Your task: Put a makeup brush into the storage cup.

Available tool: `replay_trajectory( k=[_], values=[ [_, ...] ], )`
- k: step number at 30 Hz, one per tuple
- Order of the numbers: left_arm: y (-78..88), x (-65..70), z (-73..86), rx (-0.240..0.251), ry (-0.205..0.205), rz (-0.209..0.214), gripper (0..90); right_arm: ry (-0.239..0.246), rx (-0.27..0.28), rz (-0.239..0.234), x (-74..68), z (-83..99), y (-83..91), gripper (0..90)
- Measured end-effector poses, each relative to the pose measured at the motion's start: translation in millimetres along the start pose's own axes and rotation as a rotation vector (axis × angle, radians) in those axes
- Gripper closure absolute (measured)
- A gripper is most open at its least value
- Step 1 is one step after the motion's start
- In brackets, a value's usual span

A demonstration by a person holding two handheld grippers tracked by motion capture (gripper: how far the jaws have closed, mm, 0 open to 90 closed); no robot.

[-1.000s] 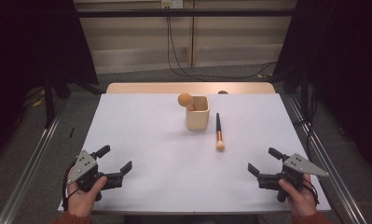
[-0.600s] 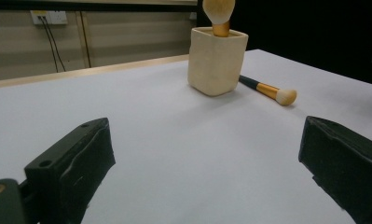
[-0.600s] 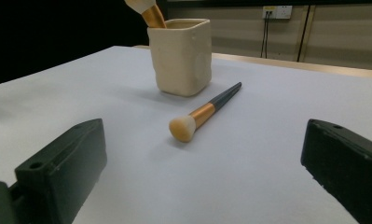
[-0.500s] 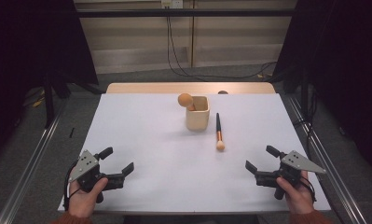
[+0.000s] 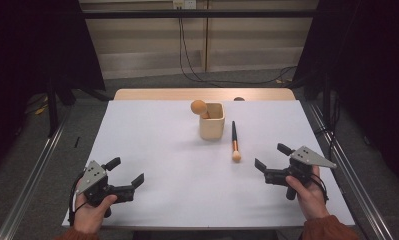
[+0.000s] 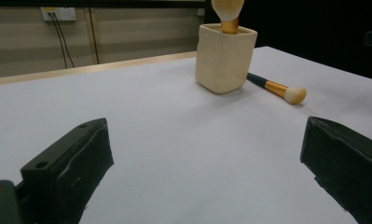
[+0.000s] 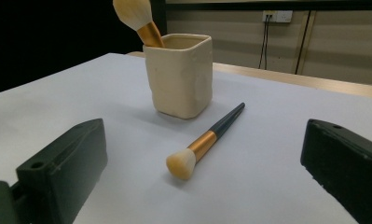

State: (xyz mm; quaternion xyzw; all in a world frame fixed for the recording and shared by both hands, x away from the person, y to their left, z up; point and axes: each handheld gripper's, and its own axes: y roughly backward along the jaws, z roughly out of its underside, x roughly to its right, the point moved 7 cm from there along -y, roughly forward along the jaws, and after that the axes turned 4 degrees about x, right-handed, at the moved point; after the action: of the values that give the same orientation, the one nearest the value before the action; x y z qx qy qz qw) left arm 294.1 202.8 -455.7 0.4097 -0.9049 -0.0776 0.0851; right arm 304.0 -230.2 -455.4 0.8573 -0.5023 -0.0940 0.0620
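Tongs first: your right tongs (image 5: 271, 162) and left tongs (image 5: 125, 171) both hover spread and empty over the near tabletop (image 5: 152, 150). Ahead of the right pair the loose makeup brush (image 5: 234, 142) lies flat just beside the cream ceramic cup (image 5: 212, 122), bristles toward you. It looks light, stiff and slick, so pinch its gold ferrule (image 7: 203, 141), not the soft head, and avoid bumping the cup's standing brush (image 5: 200, 107).

Inside the cup (image 7: 180, 74), the handle of the standing brush (image 7: 136, 19) is hidden. The top edge of the left gripper view cuts off its bristles. A small dark object (image 5: 239, 99) at the desk's (image 5: 152, 150) far edge cannot be identified.
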Motion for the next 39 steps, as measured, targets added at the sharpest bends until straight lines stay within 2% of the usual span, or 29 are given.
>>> replay_trajectory(
  k=[5,8,13,16,21,24,28,30,32,35,37,39],
  values=[
    [1.8,-1.4,0.3,0.000,0.002,0.001,1.9,0.006,-0.019,0.000,4.4,-3.3,-16.9,0.0],
    [1.5,-1.1,1.1,-0.003,0.009,0.010,2.0,0.016,-0.048,-0.005,5.9,-5.6,-27.2,0.0],
    [1.8,-0.2,0.0,-0.001,-0.017,0.015,2.2,0.033,-0.086,-0.015,6.8,-11.4,-45.7,0.0],
    [1.7,-0.2,-0.2,0.000,-0.017,0.015,2.2,0.025,-0.092,-0.023,6.8,-13.3,-55.7,0.0],
    [1.5,1.1,1.1,-0.008,-0.029,0.018,2.6,0.033,-0.129,-0.017,9.8,-13.0,-67.0,0.0],
    [1.7,1.5,0.6,-0.007,-0.034,0.020,2.6,0.024,-0.127,-0.011,10.9,-16.1,-74.2,0.0],
    [1.2,1.2,0.6,-0.005,-0.029,0.020,2.6,0.041,-0.163,-0.009,10.3,-15.9,-83.9,0.0],
    [1.5,0.6,0.8,-0.008,-0.039,0.016,2.6,0.058,-0.178,0.000,10.8,-17.8,-88.2,0.0],
    [1.6,-0.1,1.0,-0.010,-0.039,0.015,2.6,0.055,-0.190,-0.002,11.9,-20.1,-92.2,0.0],
    [1.5,-0.1,1.0,-0.011,-0.040,0.015,2.6,0.065,-0.225,0.000,12.9,-23.4,-98.4,0.0],
    [1.4,0.4,0.8,-0.009,-0.038,0.018,2.6,0.065,-0.283,-0.007,13.2,-25.0,-101.7,0.1],
    [1.2,0.9,1.2,-0.011,-0.036,0.024,2.6,0.061,-0.317,-0.011,12.6,-27.0,-104.8,0.1]
  ],
)
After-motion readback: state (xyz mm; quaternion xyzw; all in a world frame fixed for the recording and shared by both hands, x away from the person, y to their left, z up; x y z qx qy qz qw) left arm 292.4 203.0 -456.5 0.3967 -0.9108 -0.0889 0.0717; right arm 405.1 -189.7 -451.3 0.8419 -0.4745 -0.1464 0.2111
